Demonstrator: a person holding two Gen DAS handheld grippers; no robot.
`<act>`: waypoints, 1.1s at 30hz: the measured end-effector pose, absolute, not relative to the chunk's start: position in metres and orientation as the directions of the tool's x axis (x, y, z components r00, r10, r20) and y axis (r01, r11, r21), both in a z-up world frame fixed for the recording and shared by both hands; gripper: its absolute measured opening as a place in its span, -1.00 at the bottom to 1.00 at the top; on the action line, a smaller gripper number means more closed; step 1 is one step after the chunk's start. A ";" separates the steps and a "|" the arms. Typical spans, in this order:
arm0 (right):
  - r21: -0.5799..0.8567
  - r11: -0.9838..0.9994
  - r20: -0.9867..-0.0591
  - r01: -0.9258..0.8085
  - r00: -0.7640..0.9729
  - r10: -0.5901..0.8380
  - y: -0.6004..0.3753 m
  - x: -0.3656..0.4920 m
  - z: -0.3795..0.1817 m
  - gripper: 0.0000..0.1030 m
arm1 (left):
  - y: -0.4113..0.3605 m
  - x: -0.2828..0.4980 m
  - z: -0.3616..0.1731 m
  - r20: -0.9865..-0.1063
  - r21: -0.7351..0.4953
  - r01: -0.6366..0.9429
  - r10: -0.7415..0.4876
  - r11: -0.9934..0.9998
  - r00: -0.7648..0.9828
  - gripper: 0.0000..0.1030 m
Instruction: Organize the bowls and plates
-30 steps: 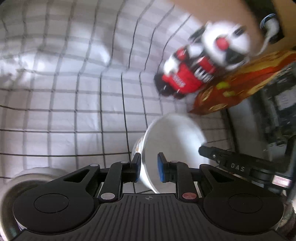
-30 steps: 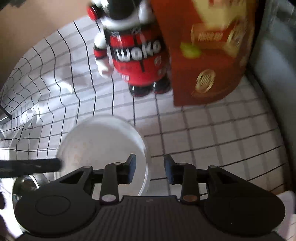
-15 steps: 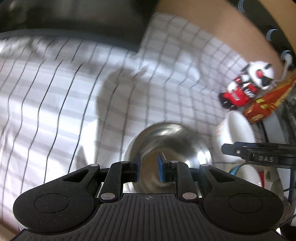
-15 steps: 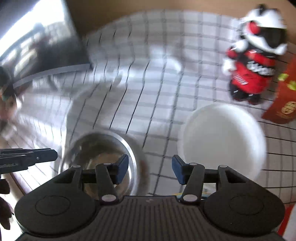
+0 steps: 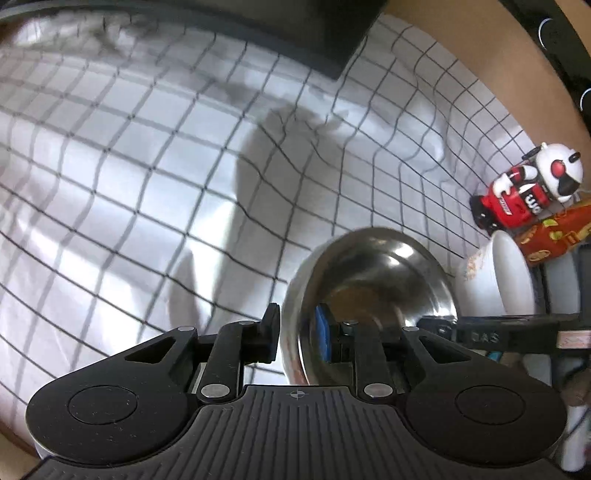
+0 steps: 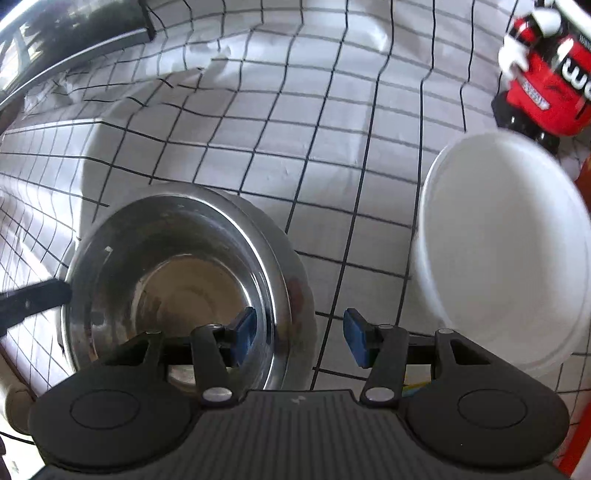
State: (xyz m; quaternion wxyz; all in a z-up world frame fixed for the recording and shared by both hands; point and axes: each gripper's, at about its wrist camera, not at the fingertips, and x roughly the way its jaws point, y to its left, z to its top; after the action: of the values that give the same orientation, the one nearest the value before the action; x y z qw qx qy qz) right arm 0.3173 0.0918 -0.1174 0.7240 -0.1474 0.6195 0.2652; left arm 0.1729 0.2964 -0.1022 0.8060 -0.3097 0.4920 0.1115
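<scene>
A steel bowl (image 5: 373,280) sits on the checked cloth, and a white bowl (image 5: 495,280) stands to its right. My left gripper (image 5: 297,339) straddles the steel bowl's left wall, one finger outside and the blue pad inside. Its jaws are opening, with the wall still filling the gap. In the right wrist view my right gripper (image 6: 299,339) stands open over the steel bowl's (image 6: 177,280) right rim. Its left pad hangs inside the bowl and its right pad is over the cloth, touching nothing. The white bowl (image 6: 498,251) is just to the right.
A red and white robot toy (image 5: 524,195) and a red printed box (image 5: 554,236) stand behind the white bowl. A dark flat slab (image 5: 295,22) lies at the cloth's far edge. The checked cloth (image 6: 295,110) is wrinkled beyond the bowls.
Both grippers moved left from the white bowl to the steel bowl. The right jaws opened wider. The left jaws now straddle the steel bowl's wall.
</scene>
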 end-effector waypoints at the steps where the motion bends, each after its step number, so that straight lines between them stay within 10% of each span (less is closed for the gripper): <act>1: 0.122 0.819 -0.977 -0.561 0.078 0.199 0.092 0.318 -0.121 0.01 | 0.298 0.172 -0.105 -0.855 -0.422 -0.483 -0.160 0.767 0.493 -0.53; 20: 0.257 0.783 -0.956 -0.567 -0.031 0.291 0.126 0.301 -0.129 0.10 | 0.323 0.174 -0.137 -0.849 -0.500 -0.526 -0.268 0.688 0.456 -0.32; 27: 0.240 0.806 -0.881 -0.541 0.228 0.415 0.076 0.290 -0.047 0.10 | 0.322 0.173 -0.075 -0.805 -0.440 -0.382 -0.169 0.813 0.568 -0.30; 33: 0.127 0.918 -0.784 -0.375 0.529 0.324 -0.026 0.289 0.028 0.28 | 0.278 0.211 -0.035 -0.715 -0.508 -0.151 -0.318 0.848 0.622 -0.30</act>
State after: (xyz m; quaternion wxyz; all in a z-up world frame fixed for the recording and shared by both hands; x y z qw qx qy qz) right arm 0.2891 -0.0256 0.0278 0.8739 -0.0286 0.4421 0.2001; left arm 0.2115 0.2778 -0.0353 0.8588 -0.2711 0.4319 -0.0486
